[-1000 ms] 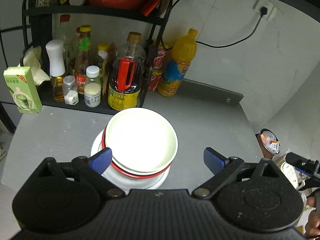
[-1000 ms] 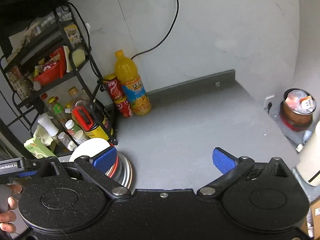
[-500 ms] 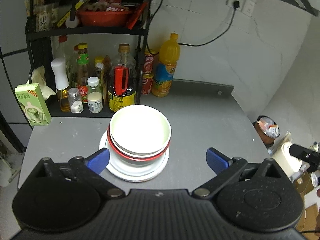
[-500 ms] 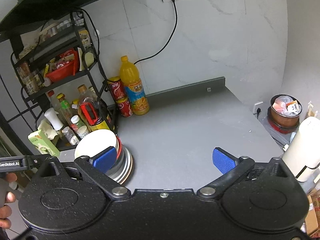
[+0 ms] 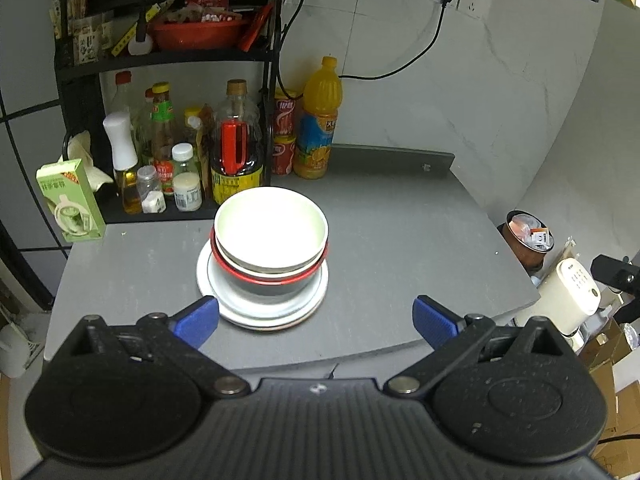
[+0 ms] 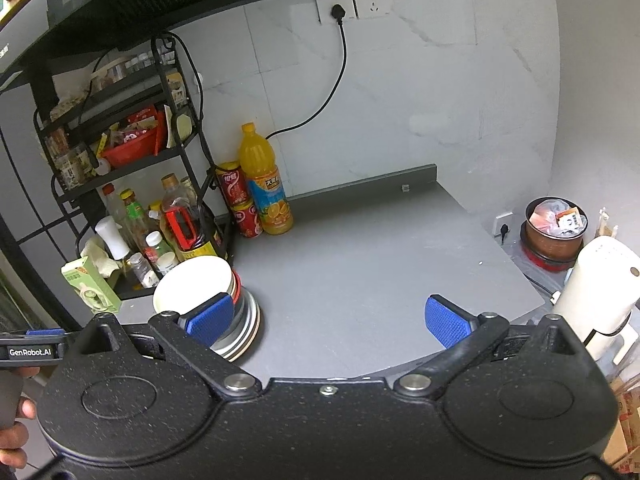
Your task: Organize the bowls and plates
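Carton [image 5: 70, 202]: green, upright at the worktop's left rear corner, just left of the rack.
Rack [image 5: 76, 60]: black, along the rear edge at the left; a red basin [image 5: 198, 32] sits on an upper shelf, and bottles and jars crowd the bottom shelf.
Big bottle [image 5: 237, 148]: dark, with a red handle, at the rack's right end, directly behind the stack.
Cans [image 5: 284, 136]: two red ones, one on the other, at the rear edge just right of the rack.
Juice [image 5: 318, 120]: orange bottle, touching or nearly touching the cans on their right.
Plates [image 5: 262, 304]: white pile, left of the worktop's centre and nearer the front edge than the rear.
Red bowl [image 5: 268, 276]: red-rimmed, resting on the plates.
White bowl [image 5: 271, 232]: nested in the red bowl, top of the stack, empty.
Worktop [image 5: 400, 240]: grey; its right half is bare.
Left gripper [image 5: 316, 318]: fingers spread wide and holding nothing, above the front edge; the left pad [image 5: 197, 320] overlaps the plates' rim in view, and contact cannot be told.
Right gripper [image 6: 328, 320]: fingers wide apart and empty, at the front edge, right of the stack; its left pad [image 6: 210, 318] hides part of the plates.
Pot [image 5: 530, 236]: brown, off the worktop beyond its right edge.
Appliance [image 6: 596, 296]: white, off the front right corner.
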`<move>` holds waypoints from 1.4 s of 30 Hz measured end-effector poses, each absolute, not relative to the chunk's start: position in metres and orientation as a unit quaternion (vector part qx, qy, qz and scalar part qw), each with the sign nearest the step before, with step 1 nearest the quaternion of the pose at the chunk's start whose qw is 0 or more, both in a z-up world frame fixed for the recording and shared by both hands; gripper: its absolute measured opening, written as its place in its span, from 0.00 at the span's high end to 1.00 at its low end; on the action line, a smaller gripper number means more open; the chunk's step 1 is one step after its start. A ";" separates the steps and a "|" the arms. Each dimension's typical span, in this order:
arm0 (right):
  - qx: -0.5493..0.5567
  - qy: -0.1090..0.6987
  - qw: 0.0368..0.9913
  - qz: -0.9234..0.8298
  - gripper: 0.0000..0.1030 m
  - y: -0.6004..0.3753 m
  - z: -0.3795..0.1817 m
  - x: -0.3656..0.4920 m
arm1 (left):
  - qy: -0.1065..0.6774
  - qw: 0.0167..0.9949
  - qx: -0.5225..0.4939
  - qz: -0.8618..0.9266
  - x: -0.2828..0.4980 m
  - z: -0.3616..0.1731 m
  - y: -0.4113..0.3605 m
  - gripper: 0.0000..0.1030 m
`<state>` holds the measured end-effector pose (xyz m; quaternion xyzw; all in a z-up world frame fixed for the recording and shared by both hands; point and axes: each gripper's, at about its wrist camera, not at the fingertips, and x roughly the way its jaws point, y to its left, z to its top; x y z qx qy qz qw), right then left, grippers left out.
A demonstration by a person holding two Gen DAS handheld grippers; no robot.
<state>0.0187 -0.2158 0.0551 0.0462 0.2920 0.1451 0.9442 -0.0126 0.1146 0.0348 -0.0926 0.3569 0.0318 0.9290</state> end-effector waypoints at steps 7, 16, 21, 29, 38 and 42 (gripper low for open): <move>0.043 0.287 0.945 0.151 0.00 -0.216 0.054 0.007 | 0.356 0.930 -0.090 0.029 -0.025 0.034 0.112 0.01; 0.021 0.297 0.938 0.176 0.00 -0.199 0.044 -0.006 | 0.357 0.930 -0.086 0.031 -0.029 0.030 0.115 0.01; 0.012 0.303 0.936 0.181 0.00 -0.189 0.039 -0.009 | 0.358 0.930 -0.082 0.030 -0.032 0.029 0.118 0.01; 0.003 0.308 0.933 0.186 0.00 -0.174 0.034 -0.009 | 0.358 0.929 -0.089 0.024 -0.033 0.021 0.128 0.01; 0.004 0.316 0.931 0.183 0.00 -0.172 0.032 -0.007 | 0.359 0.929 -0.088 0.025 -0.032 0.020 0.133 0.01; 0.003 0.317 0.931 0.179 0.00 -0.173 0.031 -0.007 | 0.360 0.929 -0.086 0.021 -0.030 0.019 0.131 0.01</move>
